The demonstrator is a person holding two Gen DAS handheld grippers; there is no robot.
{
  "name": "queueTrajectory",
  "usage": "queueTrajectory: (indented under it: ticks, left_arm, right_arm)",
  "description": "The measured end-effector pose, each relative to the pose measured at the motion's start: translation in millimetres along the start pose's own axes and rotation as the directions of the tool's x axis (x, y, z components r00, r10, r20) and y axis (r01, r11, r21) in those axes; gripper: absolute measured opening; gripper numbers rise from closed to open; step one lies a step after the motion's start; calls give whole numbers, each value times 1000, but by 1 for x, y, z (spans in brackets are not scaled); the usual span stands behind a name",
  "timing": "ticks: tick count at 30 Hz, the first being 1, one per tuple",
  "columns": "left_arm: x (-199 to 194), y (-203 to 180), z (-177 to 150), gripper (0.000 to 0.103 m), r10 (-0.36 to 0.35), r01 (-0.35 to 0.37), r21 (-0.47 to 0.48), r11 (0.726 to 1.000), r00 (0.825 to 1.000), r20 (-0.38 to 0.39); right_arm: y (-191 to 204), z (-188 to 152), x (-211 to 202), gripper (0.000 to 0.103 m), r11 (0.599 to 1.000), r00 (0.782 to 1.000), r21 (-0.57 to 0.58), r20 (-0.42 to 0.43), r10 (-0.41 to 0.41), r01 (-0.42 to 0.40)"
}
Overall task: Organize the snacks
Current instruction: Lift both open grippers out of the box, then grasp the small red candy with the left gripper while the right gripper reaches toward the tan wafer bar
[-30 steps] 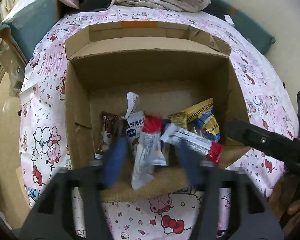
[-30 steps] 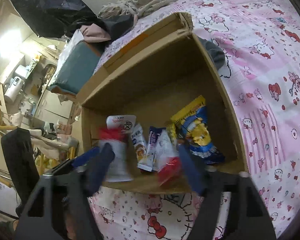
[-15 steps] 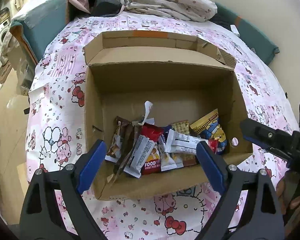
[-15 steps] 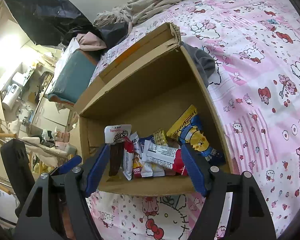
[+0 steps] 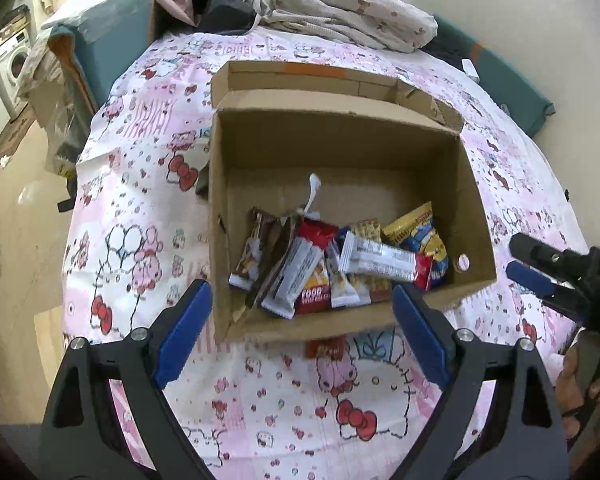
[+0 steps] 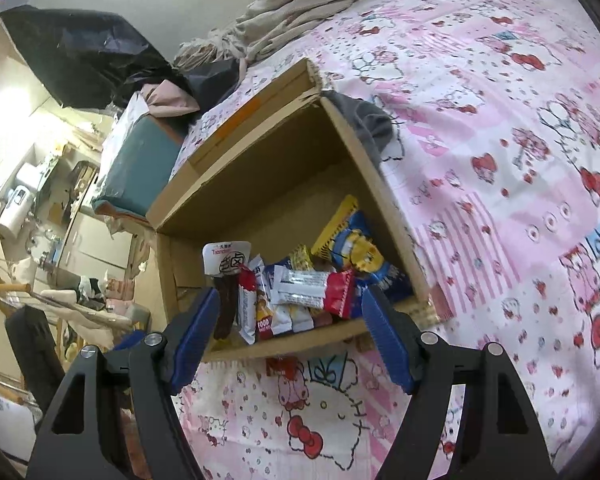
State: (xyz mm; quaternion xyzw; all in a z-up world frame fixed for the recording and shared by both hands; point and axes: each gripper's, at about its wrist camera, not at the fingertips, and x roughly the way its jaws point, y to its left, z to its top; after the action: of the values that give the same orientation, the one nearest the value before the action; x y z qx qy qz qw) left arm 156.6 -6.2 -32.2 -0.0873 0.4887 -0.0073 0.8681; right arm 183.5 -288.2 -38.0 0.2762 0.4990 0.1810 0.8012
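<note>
Snacks piled in cardboard box, just beyond both spread, empty grippers, left, right

Soft, even indoor light falls on the bedsheet before me, with only faint shadow inside the cardboard box. Through my right wrist view, a bright glare washes out the room left of the box. Both views bow strongly at the edges and darken into black corners. The snack packets look slightly soft.
</note>
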Motion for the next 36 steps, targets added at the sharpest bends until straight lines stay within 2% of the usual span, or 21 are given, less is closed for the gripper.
queueTrajectory:
  ticks: [6, 8, 13, 16, 22, 24, 26, 28, 31, 33, 34, 36]
  left_arm:
    - [-1, 7, -21, 89, 13, -13, -13, 1000, 999, -40]
    - [-1, 9, -28, 89, 18, -19, -15, 1000, 998, -52]
    - [2, 11, -46, 89, 33, -34, -8, 999, 997, -70]
    - [6, 10, -51, 89, 35, -33, 21, 999, 995, -89]
    - [28, -2, -61, 87, 56, -45, 86, 995, 989, -140]
    - [42, -10, -66, 83, 41, -28, 80, 996, 986, -162]
    - [59, -23, -70, 70, 45, -25, 110, 994, 981, -188]
    - [77, -37, -74, 66, 43, -12, 150, 989, 977, -210]
    - [99, -50, -76, 63, 78, -39, 187, 982, 975, -206]
    - [114, -51, -77, 49, 75, -30, 191, 981, 969, -234]
    - [119, -51, -77, 35, 81, -32, 199, 980, 966, -247]
    - [122, -50, -76, 31, 96, -48, 214, 976, 970, -223]
  right_arm:
    - [-16, -23, -4, 77, 995, 999, 98, -45, 7, -3]
    - [-30, -34, -2, 77, 984, 997, 178, -74, 18, -5]
    - [-60, -56, 5, 77, 942, 990, 332, -138, -7, 53]
    - [-70, -58, 3, 77, 921, 991, 384, -129, -20, 69]
    - [-79, -53, -9, 77, 895, 998, 443, -61, -30, 54]
    - [-81, -53, -12, 77, 887, 999, 460, -48, -23, 43]
    - [-83, -52, -14, 77, 884, 999, 467, -38, -17, 33]
    - [-83, -51, -17, 77, 883, 999, 469, -30, -11, 24]
    - [-83, -49, -21, 77, 888, 999, 459, -20, -26, 32]
    - [-86, -49, -24, 77, 887, 999, 460, -13, -38, 39]
    - [-87, -49, -25, 77, 885, 999, 463, -10, -46, 46]
    - [-89, -50, -26, 77, 886, 998, 461, -14, -55, 55]
